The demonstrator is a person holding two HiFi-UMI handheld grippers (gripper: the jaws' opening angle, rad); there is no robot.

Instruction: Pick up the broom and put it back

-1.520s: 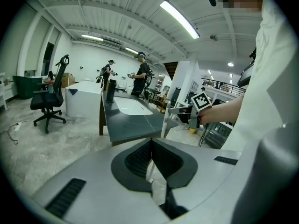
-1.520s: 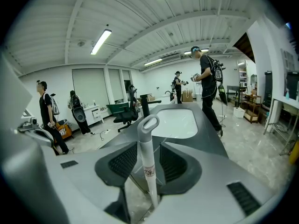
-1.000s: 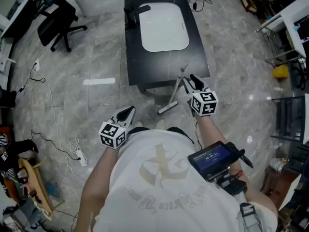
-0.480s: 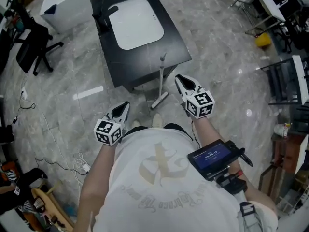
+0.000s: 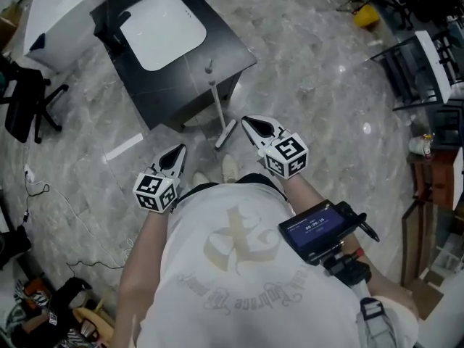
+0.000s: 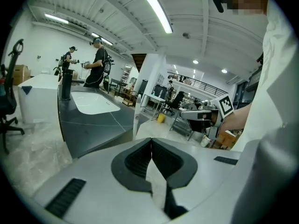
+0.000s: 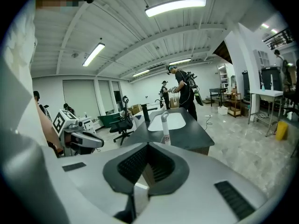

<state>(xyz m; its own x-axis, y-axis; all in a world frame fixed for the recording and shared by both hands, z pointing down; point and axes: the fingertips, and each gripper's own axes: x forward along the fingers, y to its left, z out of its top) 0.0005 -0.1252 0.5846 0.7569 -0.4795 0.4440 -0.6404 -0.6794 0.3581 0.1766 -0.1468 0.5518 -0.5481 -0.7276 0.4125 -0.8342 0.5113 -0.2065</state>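
Observation:
The broom (image 5: pixel 218 107) stands by itself, its pale handle leaning on the corner of the black table (image 5: pixel 181 75) and its head on the floor. My right gripper (image 5: pixel 248 122) hangs just right of the broom head, apart from it, shut with nothing between its jaws. In the right gripper view the handle top (image 7: pixel 165 125) rises beyond the shut jaws of the right gripper (image 7: pixel 147 146). My left gripper (image 5: pixel 179 151) is lower left of the broom, shut and empty. The handle (image 6: pixel 136 122) also shows in the left gripper view, past the left gripper (image 6: pixel 150 141).
The table holds a white inset panel (image 5: pixel 161 29). A white box (image 5: pixel 54 13) and an office chair (image 5: pixel 25 96) stand at the left. Metal racks (image 5: pixel 424 56) and a yellow object (image 5: pixel 366 15) are at the right. Cables (image 5: pixel 51 201) trail on the floor. Two people (image 7: pixel 180 90) stand beyond the table.
My right gripper has left the broom handle, drawn back and shut. The broom stays leaning on the table. The head view has swung, so the table sits further up and left.

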